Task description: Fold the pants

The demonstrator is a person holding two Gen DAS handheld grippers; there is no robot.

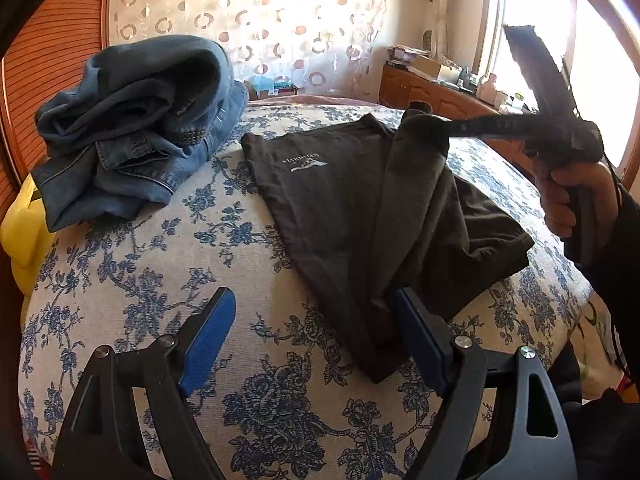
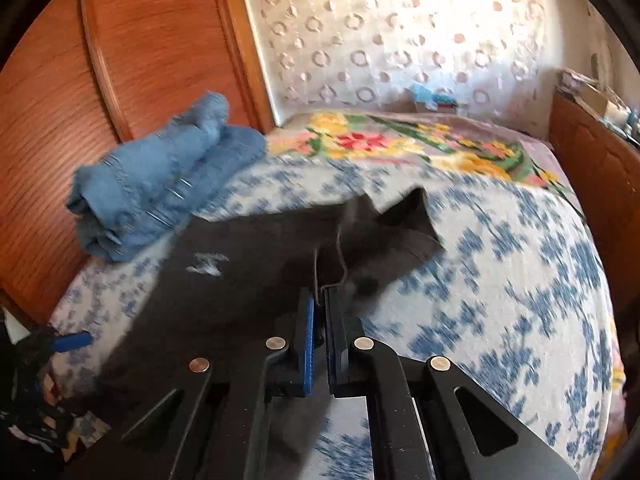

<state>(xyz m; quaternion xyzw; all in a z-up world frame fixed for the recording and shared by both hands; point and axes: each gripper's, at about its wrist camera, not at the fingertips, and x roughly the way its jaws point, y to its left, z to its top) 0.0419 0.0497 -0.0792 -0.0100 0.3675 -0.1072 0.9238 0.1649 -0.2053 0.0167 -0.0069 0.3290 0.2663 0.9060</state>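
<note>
On the far left of a bed covered in a blue-flowered bedspread (image 1: 132,292), a rumpled pile of blue jeans (image 1: 136,120) sits near the wooden headboard (image 1: 44,56). In the middle lie the dark pants (image 1: 340,208), partly folded, with a small pale logo facing up. The left gripper (image 1: 312,336) sits low at the pants' near corner, its blue-padded jaws spread wide; the right-hand pad touches the cloth, but nothing is pinched. To the right, the right gripper (image 2: 319,300) is clamped on an edge of the pants and holds that flap raised above the rest. The likely trouble: with the near corner unpinned, pulling the raised flap across could drag the whole garment and skew the fold, or the thin pinch could slip.
</note>
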